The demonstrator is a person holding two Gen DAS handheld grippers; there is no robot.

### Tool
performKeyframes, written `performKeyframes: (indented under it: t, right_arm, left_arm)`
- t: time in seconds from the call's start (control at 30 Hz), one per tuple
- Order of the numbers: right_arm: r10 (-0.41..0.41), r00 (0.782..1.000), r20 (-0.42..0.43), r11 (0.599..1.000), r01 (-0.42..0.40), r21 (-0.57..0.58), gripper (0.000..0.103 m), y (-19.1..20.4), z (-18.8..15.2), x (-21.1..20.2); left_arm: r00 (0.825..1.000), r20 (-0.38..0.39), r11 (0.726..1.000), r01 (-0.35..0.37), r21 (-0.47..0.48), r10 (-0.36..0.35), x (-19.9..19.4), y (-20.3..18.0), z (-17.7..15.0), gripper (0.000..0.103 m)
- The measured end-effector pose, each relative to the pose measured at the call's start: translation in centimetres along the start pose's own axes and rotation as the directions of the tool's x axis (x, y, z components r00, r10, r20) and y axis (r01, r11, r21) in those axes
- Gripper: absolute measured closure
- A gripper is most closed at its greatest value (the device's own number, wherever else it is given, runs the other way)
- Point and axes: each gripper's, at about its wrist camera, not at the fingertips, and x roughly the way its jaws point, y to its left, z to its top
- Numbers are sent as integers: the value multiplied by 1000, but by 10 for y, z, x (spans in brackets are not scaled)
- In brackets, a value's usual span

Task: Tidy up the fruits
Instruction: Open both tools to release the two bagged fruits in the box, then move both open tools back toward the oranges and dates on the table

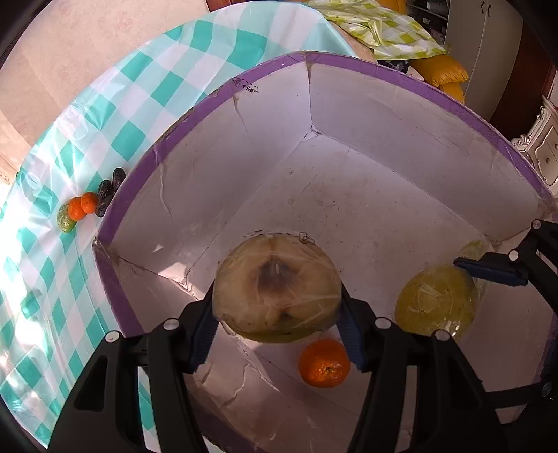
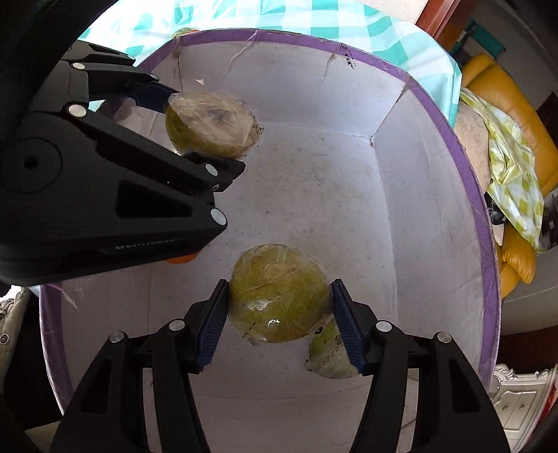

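Both grippers hang inside a white cardboard box with a purple rim (image 1: 383,68) (image 2: 279,33). My left gripper (image 1: 277,308) (image 2: 195,132) is shut on a plastic-wrapped yellow-brown fruit (image 1: 277,278) (image 2: 212,125). My right gripper (image 2: 279,303) is shut on a plastic-wrapped green fruit (image 2: 277,289) (image 1: 436,299); in the left wrist view only one of its fingers (image 1: 488,269) shows. On the box floor lie a mandarin (image 1: 324,362) and a pale green wrapped fruit (image 2: 329,357). Both held fruits are above the floor.
The box stands on a teal-and-white checked tablecloth (image 1: 150,104). Left of the box on the cloth lie two mandarins (image 1: 82,207), a green wrapped fruit (image 1: 66,221) and dark dates (image 1: 106,195). A yellow sofa (image 2: 502,115) with a checked sheet lies beyond.
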Motion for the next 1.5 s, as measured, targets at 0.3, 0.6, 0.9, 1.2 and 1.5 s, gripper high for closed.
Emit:
performKeyframes:
  t: [0.3, 0.6, 0.9, 1.2, 1.5]
  right_arm:
    - [-11, 1000, 9, 1000, 11, 17, 38, 3, 3, -4]
    - [-74, 994, 75, 994, 68, 82, 29, -1, 8, -30]
    - [-81, 881, 467, 991, 19, 136, 16, 58, 33, -127]
    - [44, 803, 595, 988, -122, 91, 16, 179, 89, -92]
    - [-37, 867, 497, 956, -115, 270, 17, 190, 186, 44]
  left_arm:
    - [1000, 12, 1000, 22, 4, -23, -3, 2, -2, 40]
    - [965, 259, 998, 55, -39, -43, -61, 30, -15, 7]
    - [825, 541, 920, 74, -385, 160, -116, 155, -113, 2]
    - [904, 227, 706, -107, -700, 362, -25, 277, -207, 2]
    - [916, 142, 565, -105, -818, 376, 16, 327, -222, 2]
